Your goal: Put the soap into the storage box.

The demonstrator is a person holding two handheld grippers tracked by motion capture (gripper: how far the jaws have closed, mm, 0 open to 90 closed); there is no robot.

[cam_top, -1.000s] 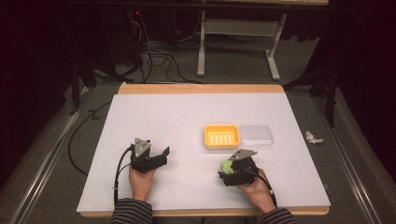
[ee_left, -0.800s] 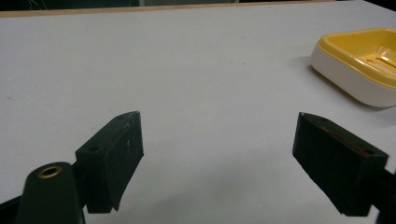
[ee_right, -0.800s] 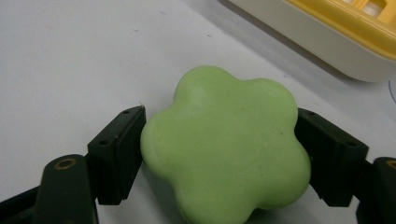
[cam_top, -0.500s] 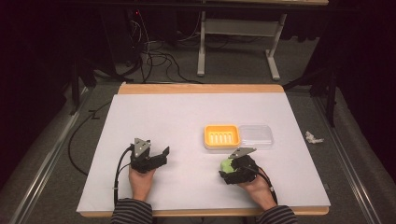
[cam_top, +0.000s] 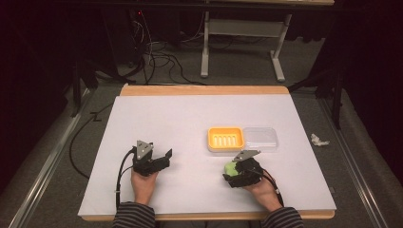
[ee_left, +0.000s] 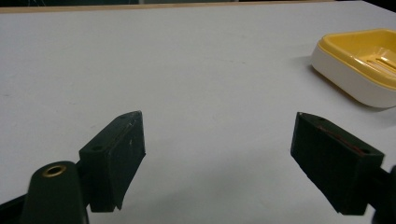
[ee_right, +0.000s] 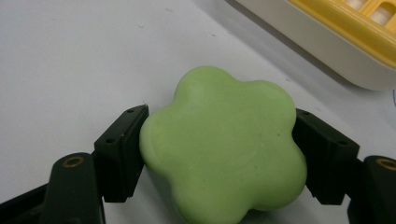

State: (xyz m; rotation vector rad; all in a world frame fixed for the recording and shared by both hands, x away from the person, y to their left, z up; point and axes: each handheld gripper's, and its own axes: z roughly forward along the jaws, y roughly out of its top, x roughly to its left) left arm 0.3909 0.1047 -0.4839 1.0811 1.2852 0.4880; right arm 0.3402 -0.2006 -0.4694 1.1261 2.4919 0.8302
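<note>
A green flower-shaped soap lies on the white table between the jaws of my right gripper. The jaws have just been closing and both pads now press on its sides. From above, the soap peeks out at the tip of the right gripper, just in front of a yellow soap dish. My left gripper rests at the front left, its jaws wide open with nothing between them. The dish stands off to its right.
A clear plastic lid lies right of the dish. The white table top has a wooden edge at the back. A crumpled scrap lies on the floor to the right. Cables trail at the left.
The right gripper's jaws have drawn in around the green soap. Both hands have stayed where they were.
</note>
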